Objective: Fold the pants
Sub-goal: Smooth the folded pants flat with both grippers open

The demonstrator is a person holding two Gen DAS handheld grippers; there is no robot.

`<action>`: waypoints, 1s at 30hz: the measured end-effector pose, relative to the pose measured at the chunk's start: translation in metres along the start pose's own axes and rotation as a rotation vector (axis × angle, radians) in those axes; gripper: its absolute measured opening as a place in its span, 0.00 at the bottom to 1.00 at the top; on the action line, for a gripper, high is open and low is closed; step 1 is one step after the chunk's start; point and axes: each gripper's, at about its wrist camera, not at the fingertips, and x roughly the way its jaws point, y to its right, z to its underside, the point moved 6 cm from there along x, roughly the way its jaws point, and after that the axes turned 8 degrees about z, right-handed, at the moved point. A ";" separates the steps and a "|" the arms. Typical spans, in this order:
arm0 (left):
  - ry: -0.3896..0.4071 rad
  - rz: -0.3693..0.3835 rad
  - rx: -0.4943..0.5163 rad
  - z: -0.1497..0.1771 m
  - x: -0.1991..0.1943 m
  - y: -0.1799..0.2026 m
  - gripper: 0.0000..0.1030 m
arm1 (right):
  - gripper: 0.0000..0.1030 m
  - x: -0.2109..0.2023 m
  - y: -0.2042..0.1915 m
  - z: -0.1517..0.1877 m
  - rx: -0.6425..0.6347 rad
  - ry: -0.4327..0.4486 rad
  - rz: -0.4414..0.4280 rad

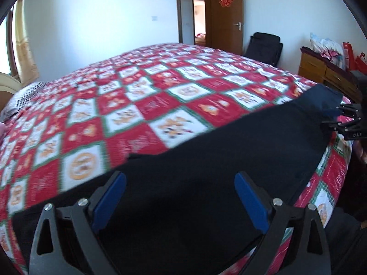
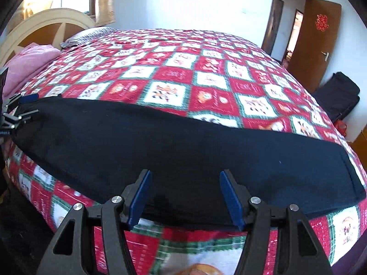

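Observation:
Black pants [image 1: 206, 160] lie flat in a long band along the near edge of the bed; they also show in the right wrist view [image 2: 160, 142]. My left gripper [image 1: 180, 183] is open, its blue pads apart, just above the pants near one end. My right gripper [image 2: 185, 181] is open above the pants' near edge, holding nothing. The right gripper also shows at the right edge of the left wrist view [image 1: 337, 116], at the pants' far end. The left gripper shows at the left edge of the right wrist view [image 2: 25, 108].
The bed has a red, white and green checked quilt [image 1: 137, 105]. A pink folded cloth [image 2: 29, 61] and a wooden headboard [image 2: 45, 23] are at the bed's head. A black bag [image 1: 263, 45], an open brown door [image 1: 226, 11] and a wooden dresser [image 1: 321, 68] stand beyond.

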 end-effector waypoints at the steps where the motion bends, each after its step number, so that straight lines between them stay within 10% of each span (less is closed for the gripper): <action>1: -0.009 0.013 -0.010 0.001 0.005 0.004 0.95 | 0.61 0.003 0.002 0.003 0.008 -0.008 0.000; 16: -0.045 -0.021 0.005 0.037 0.016 0.015 0.98 | 0.68 0.004 0.004 0.009 0.002 -0.002 -0.020; 30: -0.008 -0.004 0.051 0.050 0.006 0.009 0.99 | 0.68 -0.061 0.240 0.041 0.666 0.124 0.093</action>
